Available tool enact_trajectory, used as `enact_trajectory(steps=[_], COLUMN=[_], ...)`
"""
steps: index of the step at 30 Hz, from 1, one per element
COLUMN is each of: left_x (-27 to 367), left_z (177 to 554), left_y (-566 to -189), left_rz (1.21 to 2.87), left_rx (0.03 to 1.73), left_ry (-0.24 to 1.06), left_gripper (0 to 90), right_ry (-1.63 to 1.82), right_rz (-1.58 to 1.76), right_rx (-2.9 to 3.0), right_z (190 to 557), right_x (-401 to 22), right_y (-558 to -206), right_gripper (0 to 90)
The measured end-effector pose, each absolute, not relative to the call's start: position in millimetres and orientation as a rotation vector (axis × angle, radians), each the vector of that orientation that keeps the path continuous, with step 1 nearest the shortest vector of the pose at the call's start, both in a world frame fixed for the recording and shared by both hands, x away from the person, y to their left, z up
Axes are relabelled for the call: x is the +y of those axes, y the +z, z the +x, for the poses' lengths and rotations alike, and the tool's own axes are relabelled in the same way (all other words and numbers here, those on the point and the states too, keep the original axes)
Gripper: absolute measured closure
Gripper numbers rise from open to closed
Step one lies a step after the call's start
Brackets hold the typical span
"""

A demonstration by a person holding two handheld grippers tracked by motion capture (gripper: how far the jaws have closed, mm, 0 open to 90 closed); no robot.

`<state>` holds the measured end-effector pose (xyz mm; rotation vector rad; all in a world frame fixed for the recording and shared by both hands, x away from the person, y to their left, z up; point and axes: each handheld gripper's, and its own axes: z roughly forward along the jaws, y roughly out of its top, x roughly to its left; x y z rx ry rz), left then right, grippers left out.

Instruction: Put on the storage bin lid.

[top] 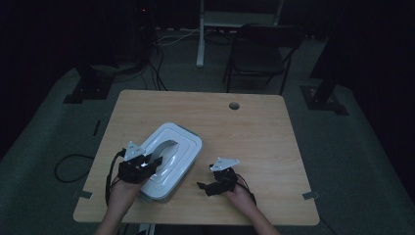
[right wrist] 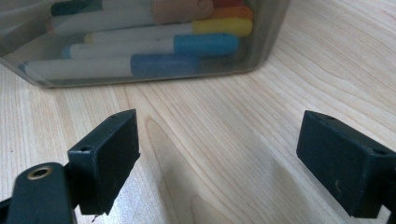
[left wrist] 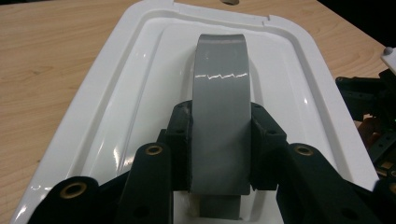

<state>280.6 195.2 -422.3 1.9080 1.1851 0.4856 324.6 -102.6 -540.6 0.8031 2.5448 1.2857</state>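
Dim room, wooden desk (top: 254,127): a white-lidded box (top: 183,139) of markers (right wrist: 140,65) sits left of centre, the left gripper (left wrist: 219,140) clamped on its grey handle (left wrist: 219,93), the right gripper (right wrist: 219,154) just beside it, fingers (right wrist: 109,154) apart.

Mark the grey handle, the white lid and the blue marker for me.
grey handle (left wrist: 220,93): left gripper view, middle of its arched strap.
white lid (left wrist: 140,93): left gripper view, bare panel left of the handle.
blue marker (right wrist: 205,44): right gripper view, its blue cap, inside the clear box.
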Motion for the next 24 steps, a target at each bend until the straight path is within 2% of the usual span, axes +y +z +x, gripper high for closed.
enact_trajectory(steps=[5,7,10,20,23,24], left_x=[201,203,207,254,267,270], left_z=[281,280,278,277,284,285], left_y=[-424,-423,-421,-406,-409,-411], left_rz=[1.905,1.912,1.904,1.784,1.758,1.763], left_rx=[1.139,1.107,1.077,1.031,1.021,1.01], left_ry=[0.444,0.431,0.433,0.441,0.43,0.442], left_gripper=[66.4,57.7,53.7,46.4,36.9,29.8], right_ry=[1.276,1.272,1.279,1.281,1.28,1.281], right_rz=[0.795,0.792,0.794,0.813,0.819,0.82], right_rx=[2.556,2.555,2.55,2.526,2.524,2.523], right_z=[324,324,324,325,326,326], right_x=[-102,-102,-103,-109,-110,-110], right_y=[-541,-540,-539,-535,-535,-535], right_gripper=[12.7,12.7,12.6,12.7,12.7,12.7])
